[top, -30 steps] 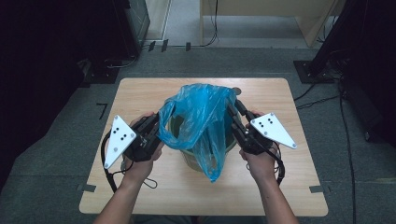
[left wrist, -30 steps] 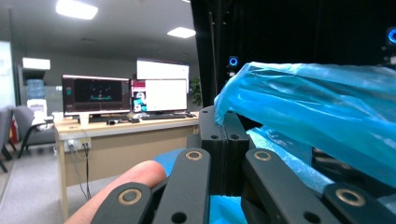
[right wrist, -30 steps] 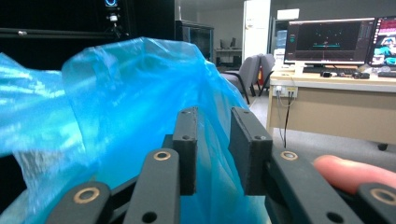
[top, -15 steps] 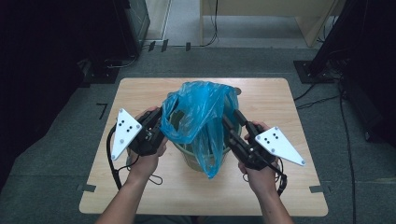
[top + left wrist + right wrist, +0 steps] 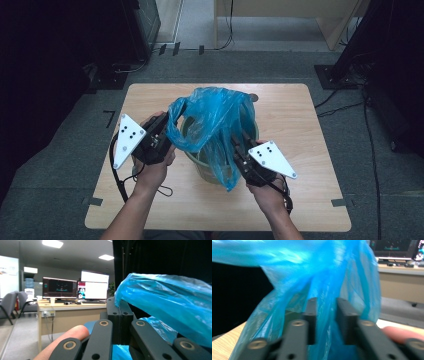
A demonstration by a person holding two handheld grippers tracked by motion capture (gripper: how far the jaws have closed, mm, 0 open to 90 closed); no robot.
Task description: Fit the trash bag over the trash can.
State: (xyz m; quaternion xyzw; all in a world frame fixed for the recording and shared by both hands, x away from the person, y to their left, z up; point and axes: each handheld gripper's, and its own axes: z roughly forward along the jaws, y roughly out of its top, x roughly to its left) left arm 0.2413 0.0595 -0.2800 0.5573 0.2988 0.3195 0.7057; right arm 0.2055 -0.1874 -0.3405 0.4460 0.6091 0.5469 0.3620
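Two grippers work a thin blue plastic bag [image 5: 212, 125] over the round green bin [image 5: 210, 167] mid-table. Left gripper [image 5: 120, 315] pinches the film, jaws pressed together. Right gripper [image 5: 325, 315] jaws just closing, film between, gap visible. Risk: film slips right; tugging tips bin.

I'm seeing a thin, glossy, crinkly blue plastic bag [image 5: 210, 122], matt pale wood table [image 5: 300, 130], matt green bin [image 5: 205, 167] centre frame.

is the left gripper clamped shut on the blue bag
Yes, the left gripper has its jaws pressed together with an edge of the blue bag pinched between them.
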